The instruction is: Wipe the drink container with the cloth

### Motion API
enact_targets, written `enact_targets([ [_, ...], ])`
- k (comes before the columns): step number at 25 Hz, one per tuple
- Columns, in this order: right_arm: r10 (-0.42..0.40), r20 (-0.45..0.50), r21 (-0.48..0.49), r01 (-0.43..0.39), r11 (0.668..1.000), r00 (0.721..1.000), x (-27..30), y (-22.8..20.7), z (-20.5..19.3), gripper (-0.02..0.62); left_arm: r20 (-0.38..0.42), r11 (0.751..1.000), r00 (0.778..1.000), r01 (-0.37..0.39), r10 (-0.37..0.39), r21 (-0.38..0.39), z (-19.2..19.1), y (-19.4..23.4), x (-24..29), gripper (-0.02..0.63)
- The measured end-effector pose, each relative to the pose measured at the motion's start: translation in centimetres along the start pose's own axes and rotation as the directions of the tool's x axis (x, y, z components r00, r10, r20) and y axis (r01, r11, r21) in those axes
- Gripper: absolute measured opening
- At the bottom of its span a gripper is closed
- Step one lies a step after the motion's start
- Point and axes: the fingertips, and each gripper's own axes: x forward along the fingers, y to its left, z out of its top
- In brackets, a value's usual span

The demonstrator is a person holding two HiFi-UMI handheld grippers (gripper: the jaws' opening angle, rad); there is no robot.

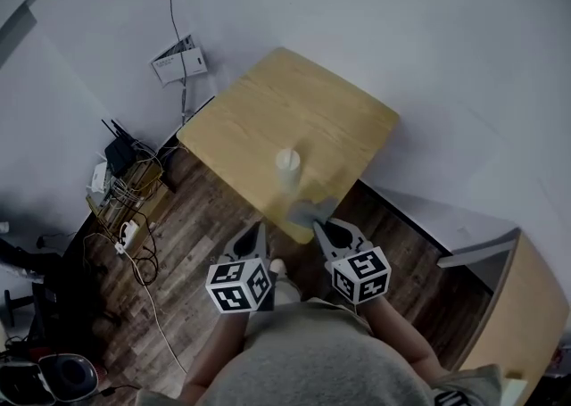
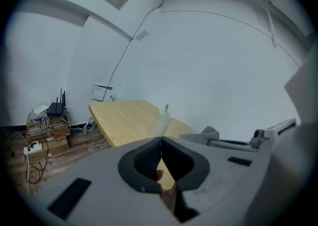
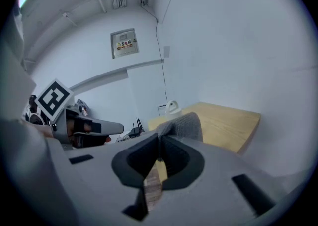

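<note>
A pale drink container (image 1: 287,166) stands upright near the front of the light wooden table (image 1: 268,110). A grey cloth (image 1: 310,212) hangs at the table's near edge, in front of the container. My right gripper (image 1: 320,228) is shut on the cloth (image 3: 185,124); in the right gripper view, the fabric bunches up out of its jaws (image 3: 159,141) and the container (image 3: 172,107) stands beyond. My left gripper (image 1: 259,229) is held off the table's edge, left of the cloth, shut with nothing in it. In the left gripper view, the container (image 2: 161,119) shows past its closed jaws (image 2: 160,143).
Left of the table on the wood floor is a wire rack (image 1: 125,188) with a router, a power strip and cables. A cable runs up the wall past a wall box (image 1: 178,62). A second wooden desk (image 1: 528,306) stands at the right, and a chair base (image 1: 53,379) at bottom left.
</note>
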Motion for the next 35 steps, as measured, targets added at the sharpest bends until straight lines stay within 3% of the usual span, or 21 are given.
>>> enact_targets([
  [12,-0.017,0.045,0.002,0.017,1.000,0.999,-5.7,0.7,-0.3,0.009,0.008,1.000,1.000,0.002,-0.002,0.008,-2.4,-2.6,-3.5,0.003],
  [35,0.000,0.083,-0.003,0.001,1.000,0.997,-6.5,0.7,0.6,0.009,0.030,1.000,0.999,0.012,-0.012,-0.015,-1.9,-3.6,-3.3,0.003],
])
